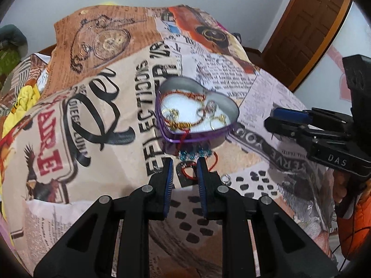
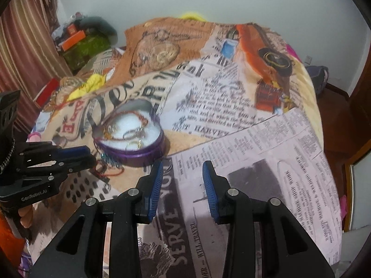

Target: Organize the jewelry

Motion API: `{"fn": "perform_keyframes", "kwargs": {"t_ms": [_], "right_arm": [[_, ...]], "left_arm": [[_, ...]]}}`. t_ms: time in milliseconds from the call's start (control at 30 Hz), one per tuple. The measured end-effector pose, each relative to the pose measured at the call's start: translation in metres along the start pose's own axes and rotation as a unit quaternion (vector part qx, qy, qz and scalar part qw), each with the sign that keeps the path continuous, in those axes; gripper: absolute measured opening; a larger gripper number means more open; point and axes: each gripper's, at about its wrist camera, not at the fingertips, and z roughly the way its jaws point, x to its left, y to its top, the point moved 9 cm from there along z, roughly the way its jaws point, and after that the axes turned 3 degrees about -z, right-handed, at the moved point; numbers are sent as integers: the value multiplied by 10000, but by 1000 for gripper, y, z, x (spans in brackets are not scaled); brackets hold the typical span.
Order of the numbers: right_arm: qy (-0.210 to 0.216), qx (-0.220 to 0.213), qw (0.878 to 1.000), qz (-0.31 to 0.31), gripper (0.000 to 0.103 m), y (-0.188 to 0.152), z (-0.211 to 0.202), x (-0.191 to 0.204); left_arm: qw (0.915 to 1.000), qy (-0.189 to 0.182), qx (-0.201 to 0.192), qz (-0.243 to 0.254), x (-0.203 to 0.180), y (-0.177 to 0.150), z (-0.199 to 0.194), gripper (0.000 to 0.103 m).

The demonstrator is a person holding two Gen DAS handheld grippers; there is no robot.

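Note:
A purple heart-shaped tin with a white lining lies on the printed bedspread and holds rings, gold earrings and a red cord bracelet. It also shows in the right wrist view. A red cord bracelet with turquoise beads lies just in front of the tin, partly draped over its rim. A small silver ring lies to its right. My left gripper is open and empty, right over the beaded bracelet. My right gripper is open and empty, right of the tin.
The bedspread carries newspaper and watch prints. A wooden door stands at the right. Clutter, boxes and a striped curtain sit at the far left. Wooden floor shows beyond the bed's right edge.

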Motion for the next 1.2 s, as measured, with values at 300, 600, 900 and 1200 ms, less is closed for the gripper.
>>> {"fn": "perform_keyframes", "kwargs": {"t_ms": [300, 600, 900, 1200], "right_arm": [[64, 343, 9988, -354, 32, -9, 26, 10], [-134, 314, 9969, -713, 42, -2, 38, 15], [-198, 217, 9964, -792, 41, -1, 42, 18], [-187, 141, 9972, -707, 20, -2, 37, 18]], "left_arm": [[9998, -72, 104, 127, -4, 0, 15, 19], [9995, -280, 48, -97, -2, 5, 20, 19], [9998, -189, -56, -51, -2, 5, 22, 3], [9997, -97, -221, 19, -3, 4, 9, 0]]}}
